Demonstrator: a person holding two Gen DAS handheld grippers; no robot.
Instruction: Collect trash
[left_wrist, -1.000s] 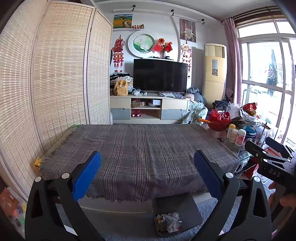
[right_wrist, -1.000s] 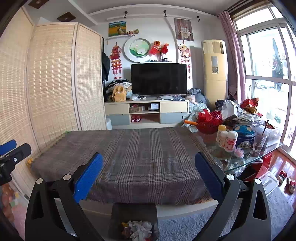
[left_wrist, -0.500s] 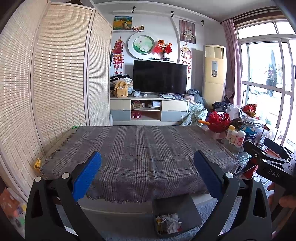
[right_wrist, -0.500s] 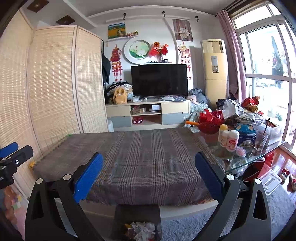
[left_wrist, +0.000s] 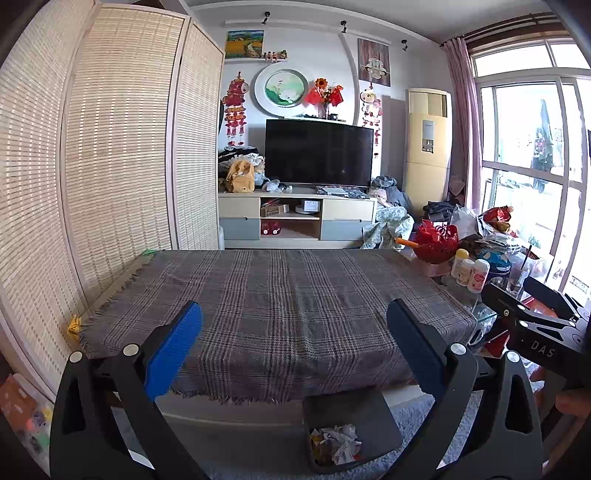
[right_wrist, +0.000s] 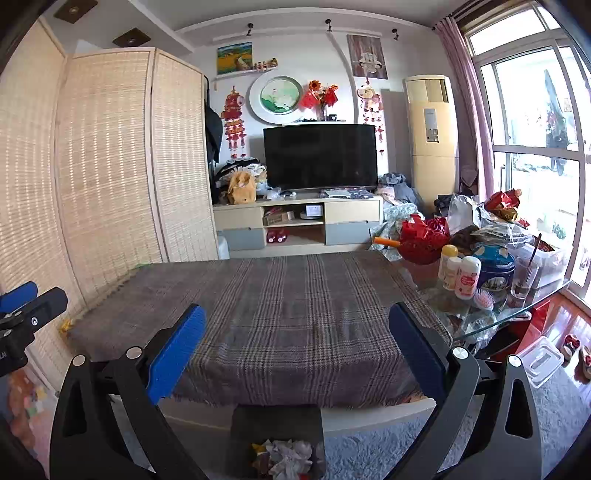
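Hovering: two open tongs (left_wrist: 294, 347) (right_wrist: 297, 349), one bin (left_wrist: 354, 413).

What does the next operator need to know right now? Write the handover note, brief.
Left gripper: open, empty, held above the near edge of the table.
Right gripper: open, empty, beside it at similar height.
Dark bin stands on the floor against the table's near side, with crumpled paper trash inside.
Plaid cloth shows no loose trash.
One small yellow scrap lies at the cloth's far-left corner by the screen; check whether it is trash.
The cluttered glass table on the right looks untouched.
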